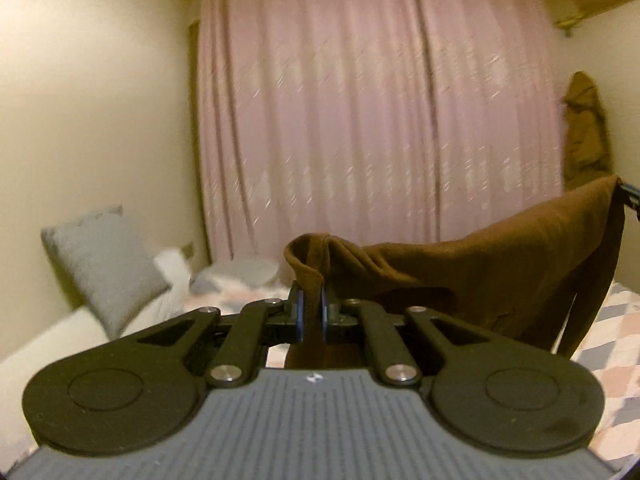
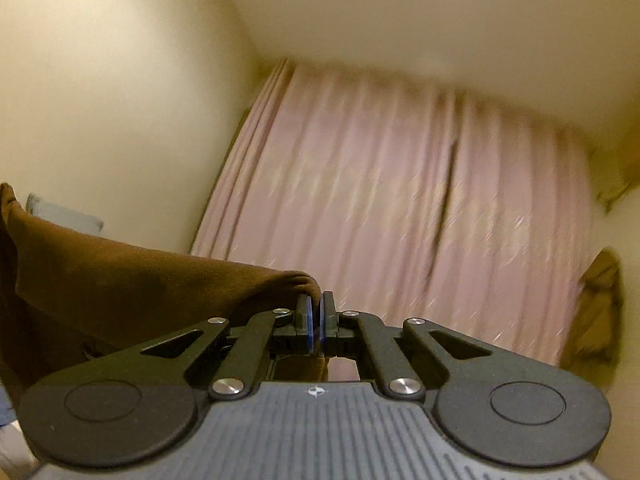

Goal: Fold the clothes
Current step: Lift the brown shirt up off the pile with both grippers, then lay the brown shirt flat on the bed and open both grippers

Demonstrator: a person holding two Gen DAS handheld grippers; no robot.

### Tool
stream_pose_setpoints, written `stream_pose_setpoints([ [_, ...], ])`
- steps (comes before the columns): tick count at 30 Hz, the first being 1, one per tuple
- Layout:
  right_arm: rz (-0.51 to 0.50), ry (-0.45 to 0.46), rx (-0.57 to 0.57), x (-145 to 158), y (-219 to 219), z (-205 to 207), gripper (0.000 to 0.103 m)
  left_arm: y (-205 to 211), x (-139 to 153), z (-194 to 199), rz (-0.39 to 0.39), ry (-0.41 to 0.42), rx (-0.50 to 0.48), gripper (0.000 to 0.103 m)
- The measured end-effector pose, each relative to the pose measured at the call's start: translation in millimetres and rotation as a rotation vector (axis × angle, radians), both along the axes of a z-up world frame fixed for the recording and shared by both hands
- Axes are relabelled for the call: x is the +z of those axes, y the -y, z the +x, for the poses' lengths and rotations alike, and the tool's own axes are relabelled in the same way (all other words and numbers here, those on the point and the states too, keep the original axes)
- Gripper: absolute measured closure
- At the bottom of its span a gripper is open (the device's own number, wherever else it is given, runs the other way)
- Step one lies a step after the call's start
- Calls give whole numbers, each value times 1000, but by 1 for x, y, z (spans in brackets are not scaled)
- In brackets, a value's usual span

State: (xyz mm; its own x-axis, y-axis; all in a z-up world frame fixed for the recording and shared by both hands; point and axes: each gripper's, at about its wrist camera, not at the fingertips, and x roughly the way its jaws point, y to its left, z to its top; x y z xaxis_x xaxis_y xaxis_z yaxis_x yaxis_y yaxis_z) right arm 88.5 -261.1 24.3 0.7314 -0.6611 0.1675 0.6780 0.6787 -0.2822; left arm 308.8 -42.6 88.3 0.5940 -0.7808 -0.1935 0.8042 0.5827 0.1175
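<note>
A brown garment [image 1: 472, 276] hangs in the air above the bed, stretched between both grippers. My left gripper [image 1: 313, 300] is shut on one corner of it, and a fold of cloth bulges over the fingertips. In the left wrist view the cloth runs up and right to the other gripper's blue pads [image 1: 629, 192] at the frame edge. My right gripper [image 2: 317, 306] is shut on the garment's [image 2: 132, 280] other corner, with the cloth sloping away to the left. The lower part of the garment is hidden below both views.
A pink curtain [image 1: 372, 120] fills the wall ahead. A grey pillow [image 1: 100, 264] leans in the left corner on a bed with a checked cover [image 1: 612, 328]. Another brown garment [image 1: 586, 128] hangs on the right wall.
</note>
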Motion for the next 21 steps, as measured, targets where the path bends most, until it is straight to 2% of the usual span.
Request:
stream_pose_setpoints([
  [5,-50,21,-26,45,-9,-113,102,-17,34,-105,-24,98,-91,97],
  [11,-81,14,-70,73,-29,-225,101,-33,44,-188,-35,87,-202,97],
  [14,-60,-18,-113,71,-29,-249,101,-15,35,-198,6,43,-253,97],
  [16,-27,-54,-147,61,-18,-251,101,11,20,-191,49,-8,-278,97],
  [19,56,-146,-209,33,15,-237,101,73,-16,-163,121,-126,-295,97],
  [21,114,-218,-244,5,46,-218,101,130,-52,-135,188,-215,-287,97],
])
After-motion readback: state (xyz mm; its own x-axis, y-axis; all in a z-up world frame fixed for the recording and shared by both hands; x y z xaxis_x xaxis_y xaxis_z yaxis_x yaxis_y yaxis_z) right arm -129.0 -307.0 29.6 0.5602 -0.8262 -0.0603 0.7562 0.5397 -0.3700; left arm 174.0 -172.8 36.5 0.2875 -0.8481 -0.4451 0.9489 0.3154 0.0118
